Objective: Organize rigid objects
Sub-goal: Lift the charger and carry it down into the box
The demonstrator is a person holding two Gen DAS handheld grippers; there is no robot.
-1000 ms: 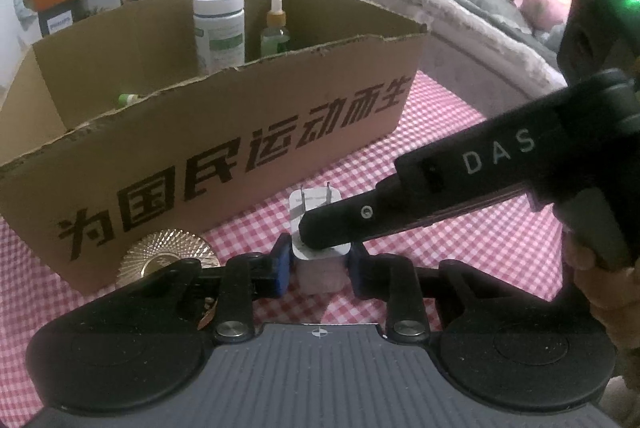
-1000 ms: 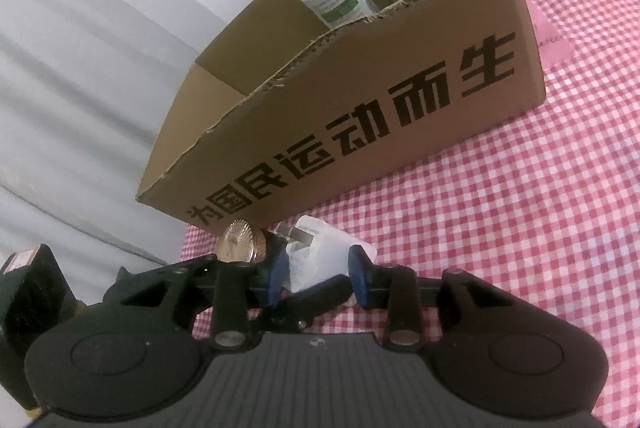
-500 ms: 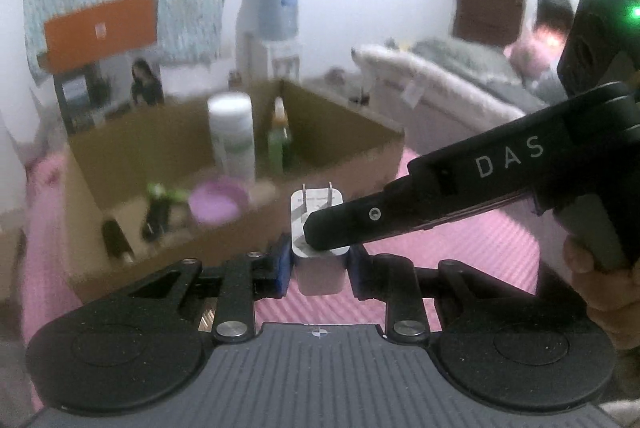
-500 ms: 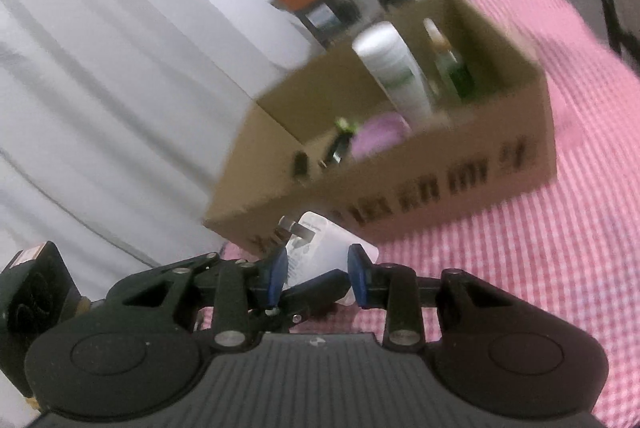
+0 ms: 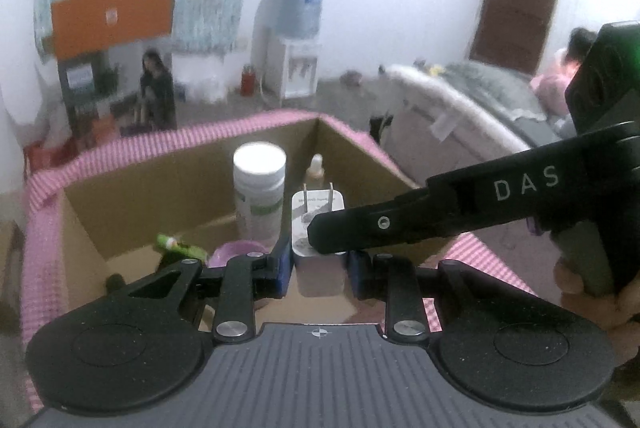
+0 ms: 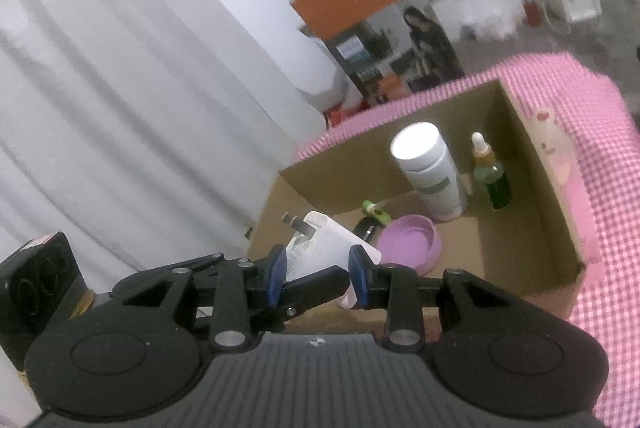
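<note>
While both grippers meet over the open brown cardboard box (image 5: 120, 187), the left gripper (image 5: 319, 262) points down and forward, its blue pads pinching the lower body of the white two-pronged plug adapter (image 5: 318, 224), whose metal prongs stand upward. The right gripper (image 6: 317, 278) comes in from the right side, tilted downward, one black finger (image 5: 400, 224) lying across the adapter's face; in its own view its blue pads close on the adapter's sides (image 6: 320, 248), with a black finger of the left gripper crossing between them. A hand (image 5: 600, 292) grips the right gripper's handle at the right edge.

The adapter hangs above the box's near wall, clear of the floor inside. Within the box, a white cylindrical bottle with a green label (image 6: 430, 173) and a green dropper bottle (image 6: 492, 173) stand upright near the far corner; a round lilac plastic bowl (image 6: 408, 240) and a small green tube (image 6: 376, 211) lie nearer. Bare cardboard floor shows to the right of the bowl. The pink-and-white checked tablecloth (image 6: 608, 187) surrounds the box.
</note>
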